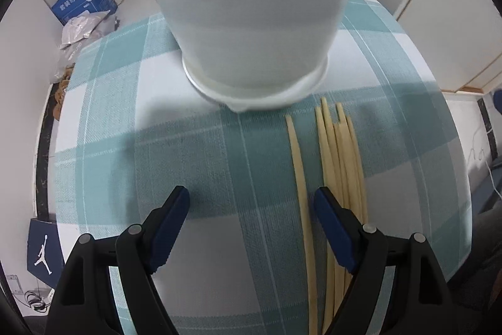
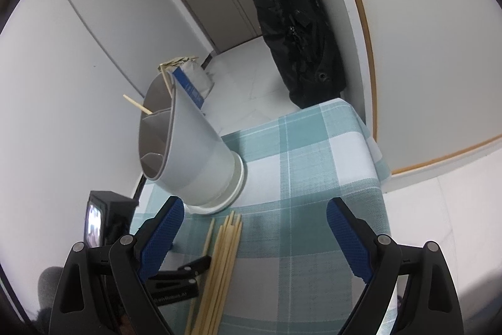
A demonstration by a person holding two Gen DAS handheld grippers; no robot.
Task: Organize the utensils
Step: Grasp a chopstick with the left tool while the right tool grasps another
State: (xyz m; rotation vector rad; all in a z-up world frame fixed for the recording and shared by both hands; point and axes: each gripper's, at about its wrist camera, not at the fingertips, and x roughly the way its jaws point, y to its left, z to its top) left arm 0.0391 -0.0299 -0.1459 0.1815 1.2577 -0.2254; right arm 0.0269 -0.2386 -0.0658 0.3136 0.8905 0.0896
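A white utensil holder (image 1: 251, 21) with grey inner compartments stands on the checked tablecloth (image 1: 157, 146), just beyond my left gripper (image 1: 251, 206). It also shows in the right wrist view (image 2: 194, 153), with chopsticks (image 2: 138, 104) sticking out of its back compartments. Several pale wooden chopsticks (image 1: 339, 171) lie in a bundle on the cloth, and one of them (image 1: 299, 178) lies apart between the left fingers. The bundle (image 2: 222, 259) lies between the open jaws of my right gripper (image 2: 254, 231). Both grippers are open and empty.
The left gripper's body (image 2: 178, 281) shows at the bundle's left in the right wrist view. A blue box (image 1: 84, 2) and bags lie on the floor beyond the table. A black bag (image 2: 291, 21) hangs by a door. The table's right edge (image 2: 379, 178) is close.
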